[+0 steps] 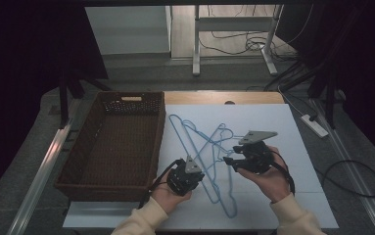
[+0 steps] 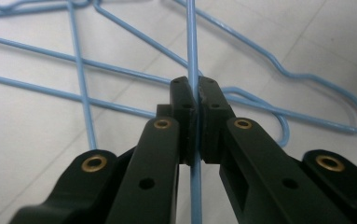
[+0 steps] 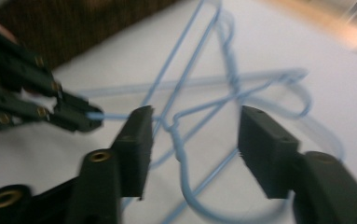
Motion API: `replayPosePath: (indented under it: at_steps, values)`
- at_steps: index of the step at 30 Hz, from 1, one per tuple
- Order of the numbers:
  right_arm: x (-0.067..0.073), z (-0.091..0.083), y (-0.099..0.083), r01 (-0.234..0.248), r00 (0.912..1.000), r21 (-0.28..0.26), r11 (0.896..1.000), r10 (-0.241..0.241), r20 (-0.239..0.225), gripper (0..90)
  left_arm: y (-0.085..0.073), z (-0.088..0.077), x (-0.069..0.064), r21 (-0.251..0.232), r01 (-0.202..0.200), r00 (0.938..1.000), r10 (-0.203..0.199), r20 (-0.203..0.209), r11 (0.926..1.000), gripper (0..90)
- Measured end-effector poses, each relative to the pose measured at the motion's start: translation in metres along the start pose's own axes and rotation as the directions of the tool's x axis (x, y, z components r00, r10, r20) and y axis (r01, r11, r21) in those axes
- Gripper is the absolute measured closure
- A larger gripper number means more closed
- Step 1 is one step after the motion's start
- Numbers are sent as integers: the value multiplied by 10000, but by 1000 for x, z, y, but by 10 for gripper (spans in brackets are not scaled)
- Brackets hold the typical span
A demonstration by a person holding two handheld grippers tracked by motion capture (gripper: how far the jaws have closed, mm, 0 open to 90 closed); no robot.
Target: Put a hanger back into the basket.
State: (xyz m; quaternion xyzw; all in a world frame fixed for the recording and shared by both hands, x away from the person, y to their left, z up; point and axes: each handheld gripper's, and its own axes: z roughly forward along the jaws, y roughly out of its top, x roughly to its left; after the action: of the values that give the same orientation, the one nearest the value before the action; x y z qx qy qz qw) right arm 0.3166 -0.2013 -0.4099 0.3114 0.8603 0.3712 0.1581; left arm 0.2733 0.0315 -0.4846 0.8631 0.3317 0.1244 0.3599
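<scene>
The left gripper [image 1: 198, 177] is pinching a blue wire hanger [image 2: 193, 56] lying mid-table in a tangled pile, while the right gripper [image 3: 192, 144] is hanging wide open over it, empty; the wicker basket [image 1: 107, 186] along the table's left edge is still waiting, unfilled.

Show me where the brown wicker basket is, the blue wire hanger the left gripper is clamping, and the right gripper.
wicker basket [image 1: 110, 182]: high view, on its near rim.
blue wire hanger [image 2: 192, 42]: left gripper view, on the straight wire above the shut jaws.
right gripper [image 3: 195, 140]: right gripper view, midway between its open jaws.
</scene>
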Motion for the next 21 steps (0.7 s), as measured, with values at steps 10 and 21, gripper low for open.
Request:
replayPosePath:
  at_steps: [10, 21]
  values:
    - [-10, -53, -20, -684, 9973, -3101, 9482, 738, 56, 363, 5, -11, 7, -654, 480, 9988, -482, -11, 9967, 866]
    - [-30, -45, -67, -1345, 9897, -2693, 9536, 1425, 106, 339, 15, -35, 7, -1493, 824, 9961, -767, 440, 9854, 866]
